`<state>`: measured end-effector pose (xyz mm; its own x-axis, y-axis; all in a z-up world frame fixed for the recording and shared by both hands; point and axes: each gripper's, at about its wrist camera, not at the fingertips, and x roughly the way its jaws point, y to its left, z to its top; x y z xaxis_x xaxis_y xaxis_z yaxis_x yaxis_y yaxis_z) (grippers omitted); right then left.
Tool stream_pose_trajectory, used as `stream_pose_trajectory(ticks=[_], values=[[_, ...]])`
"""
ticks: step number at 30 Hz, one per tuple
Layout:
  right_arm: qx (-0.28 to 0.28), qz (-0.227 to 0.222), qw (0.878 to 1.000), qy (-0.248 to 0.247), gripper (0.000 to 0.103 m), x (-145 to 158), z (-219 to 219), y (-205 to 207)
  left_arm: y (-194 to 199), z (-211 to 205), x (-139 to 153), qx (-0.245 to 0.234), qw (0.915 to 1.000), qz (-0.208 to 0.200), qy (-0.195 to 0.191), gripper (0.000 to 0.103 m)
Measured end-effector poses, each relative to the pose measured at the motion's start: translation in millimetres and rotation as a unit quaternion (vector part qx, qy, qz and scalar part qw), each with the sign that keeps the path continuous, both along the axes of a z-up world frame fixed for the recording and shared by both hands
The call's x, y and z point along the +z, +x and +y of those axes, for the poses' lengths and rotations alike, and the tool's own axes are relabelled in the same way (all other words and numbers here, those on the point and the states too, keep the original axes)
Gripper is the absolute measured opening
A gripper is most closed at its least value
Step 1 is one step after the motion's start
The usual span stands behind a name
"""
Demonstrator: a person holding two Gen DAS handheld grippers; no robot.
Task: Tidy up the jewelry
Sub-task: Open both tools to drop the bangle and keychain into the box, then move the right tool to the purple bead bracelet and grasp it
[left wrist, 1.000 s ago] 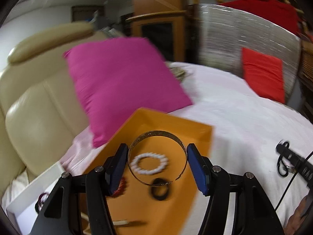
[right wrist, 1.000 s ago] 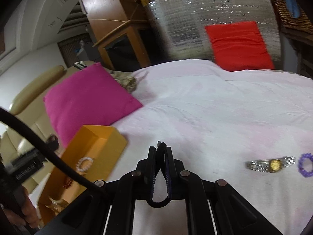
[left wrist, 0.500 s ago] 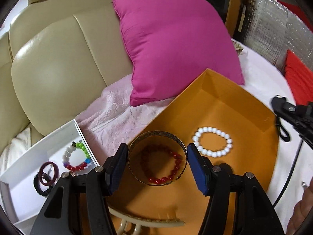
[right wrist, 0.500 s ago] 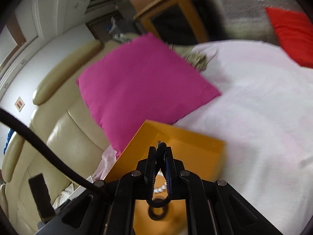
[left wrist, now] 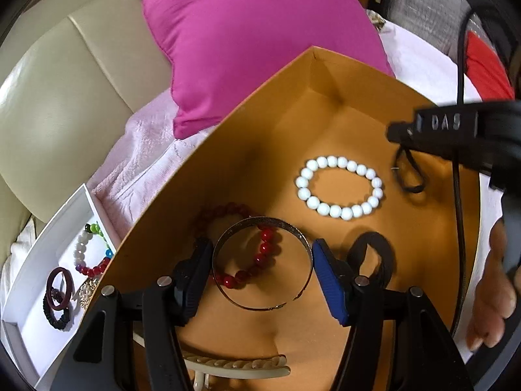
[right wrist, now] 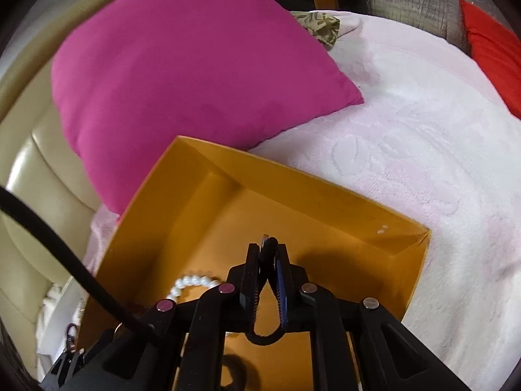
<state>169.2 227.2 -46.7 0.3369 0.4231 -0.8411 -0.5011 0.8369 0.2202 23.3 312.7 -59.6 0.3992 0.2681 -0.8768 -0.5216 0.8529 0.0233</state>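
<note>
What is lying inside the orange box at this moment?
Inside the orange box: a white bead bracelet, a red bead bracelet, a black hair tie and a cream hair claw. The left gripper covers part of the floor.

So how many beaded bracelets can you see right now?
3. A white bead bracelet and a red bead bracelet lie in the orange box; a multicolored bead bracelet sits in the white tray. The grippers may hide more.
</note>
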Motion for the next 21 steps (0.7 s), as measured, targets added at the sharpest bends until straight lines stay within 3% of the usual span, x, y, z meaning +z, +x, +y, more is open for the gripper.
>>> stream_pose_trajectory(ticks=[2, 6, 10, 15, 21], values=[[0.011, 0.002, 1.000, 0.003, 0.027, 4, 0, -1, 0, -1, 3, 0.000, 1.0000, -0.005, 0.005, 0.064], [0.013, -0.023, 0.999, 0.037, 0.028, 23, -16, -9, 0, -7, 9, 0.002, 0.9996, -0.018, 0.023, 0.064], [-0.003, -0.055, 0.995, 0.080, 0.028, 48, -62, -21, 0, -23, 22, -0.005, 0.9976, -0.042, 0.056, 0.064], [-0.048, -0.077, 0.990, 0.110, 0.028, 71, -157, -39, 7, -54, 45, -0.034, 0.9917, -0.086, 0.090, 0.064], [-0.161, -0.083, 0.977, 0.113, 0.028, 74, -318, -69, 20, -117, 58, -0.098, 0.9805, -0.121, 0.120, 0.066]])
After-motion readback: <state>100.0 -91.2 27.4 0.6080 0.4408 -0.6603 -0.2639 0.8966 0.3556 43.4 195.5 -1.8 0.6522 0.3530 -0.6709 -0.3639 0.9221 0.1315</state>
